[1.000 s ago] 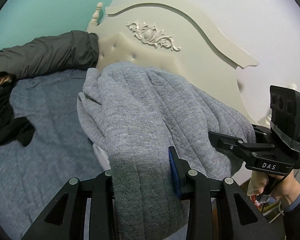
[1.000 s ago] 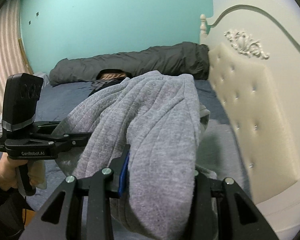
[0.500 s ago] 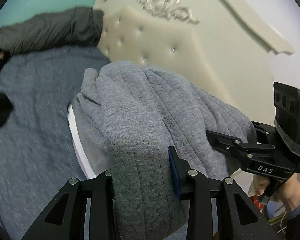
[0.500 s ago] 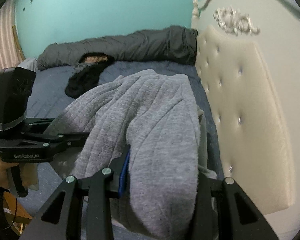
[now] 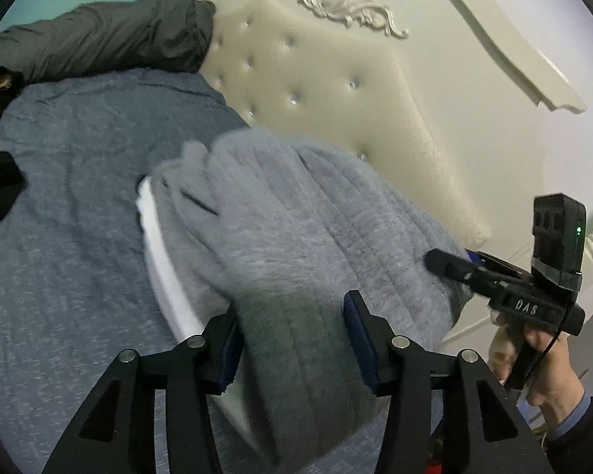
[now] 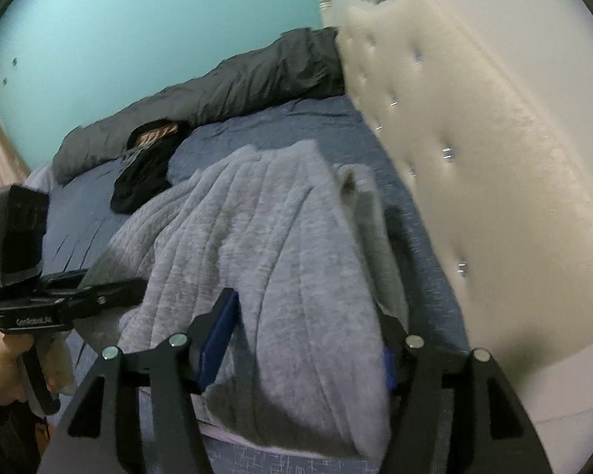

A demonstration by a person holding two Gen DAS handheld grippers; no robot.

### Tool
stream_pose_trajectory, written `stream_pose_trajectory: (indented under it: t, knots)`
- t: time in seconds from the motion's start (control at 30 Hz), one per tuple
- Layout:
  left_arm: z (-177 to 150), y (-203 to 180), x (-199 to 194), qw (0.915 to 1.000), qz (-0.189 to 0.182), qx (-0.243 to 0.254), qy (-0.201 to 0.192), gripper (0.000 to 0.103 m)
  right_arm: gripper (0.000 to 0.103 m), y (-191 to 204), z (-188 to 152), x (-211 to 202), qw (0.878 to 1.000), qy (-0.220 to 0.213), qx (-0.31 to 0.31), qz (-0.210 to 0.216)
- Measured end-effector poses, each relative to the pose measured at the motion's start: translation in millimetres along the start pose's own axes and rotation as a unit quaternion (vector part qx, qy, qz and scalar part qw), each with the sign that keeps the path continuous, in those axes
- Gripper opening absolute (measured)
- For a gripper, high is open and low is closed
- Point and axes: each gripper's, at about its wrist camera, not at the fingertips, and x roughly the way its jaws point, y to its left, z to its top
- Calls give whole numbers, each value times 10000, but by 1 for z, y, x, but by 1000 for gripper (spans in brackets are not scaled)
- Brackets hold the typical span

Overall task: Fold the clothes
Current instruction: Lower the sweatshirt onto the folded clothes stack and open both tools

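I am watching one grey ribbed sweater (image 5: 296, 229) lying across the blue bedspread (image 5: 67, 245) at the centre of both views, just beside the cream tufted headboard (image 5: 336, 91) on the right. A white layer (image 5: 158, 260) is showing under its left edge in the left wrist view. Its long axis is running from the bottom centre of each frame up and away toward the middle, ribs following that line; motion blur is softening its edges.

I am working two grippers. The left hand-held gripper (image 5: 292, 339) is sitting at the bottom centre of its own view with its jaws opening; a fold of the sweater is lying between the blue pads (image 5: 357, 335), and a gap is showing beside the right pad. The right hand-held gripper (image 6: 308, 339) is likewise opening, the sweater's hem lying between its fingers, the left pad (image 6: 217, 331) standing clear of the cloth.

Farther out, one dark grey quilt (image 6: 225, 91) is lying along the teal wall (image 6: 138, 23), and one black garment (image 6: 142, 177) is lying on the bed at middle left.
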Motion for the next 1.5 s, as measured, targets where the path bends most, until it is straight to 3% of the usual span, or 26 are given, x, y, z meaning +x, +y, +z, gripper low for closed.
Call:
stream_pose_trajectory:
  t: [0.23, 0.27, 0.3, 0.33, 0.4, 0.53, 0.6, 0.7, 0.8, 1.1, 1.27, 1.43, 1.5]
  knots:
    - [12, 0, -38, 9975, 356, 455, -406, 55, 61, 1, 3, -53, 9941, -905, 386, -459]
    - [13, -3, -38, 9971, 370, 546, -383, 55, 53, 5, 4, -57, 9933, -999, 344, -473]
    - [13, -7, -37, 9967, 378, 625, -354, 55, 38, 10, 5, -62, 9924, -1092, 301, -487]
    - [13, -11, -36, 9962, 380, 707, -336, 55, 32, 15, 9, -62, 9922, -1136, 224, -468]
    - [13, -19, -33, 9953, 329, 859, -296, 55, 22, 27, 15, -56, 9937, -1066, 131, -331]
    - [7, -29, -16, 9925, 413, 1149, 10, 55, 13, 43, 20, -31, 9970, -724, -52, -271]
    - [-2, -28, -2, 9893, 645, 1289, 216, 54, 8, 39, 19, -14, 9977, -500, 77, -447]
    - [-13, -24, 7, 9901, 591, 1247, 253, 55, 0, 18, 1, 6, 9958, -278, 497, -715]
    - [-19, -27, 7, 9894, 573, 1322, 190, 55, 0, -9, -14, 13, 9925, -352, 936, -699]
    - [-21, -31, 11, 9899, 524, 1303, 218, 54, 0, -26, -39, 32, 9912, -424, 1042, -695]
    - [-17, -32, 7, 9898, 598, 1276, 214, 52, 0, -21, -23, 15, 9896, -613, 1043, -782]
    - [-20, -30, 8, 9903, 587, 1237, 218, 52, 0, -14, -33, -13, 9853, -980, 1044, -927]
    - [-21, -29, 9, 9906, 578, 1220, 223, 52, 0, -13, -39, -7, 9867, -851, 951, -1006]
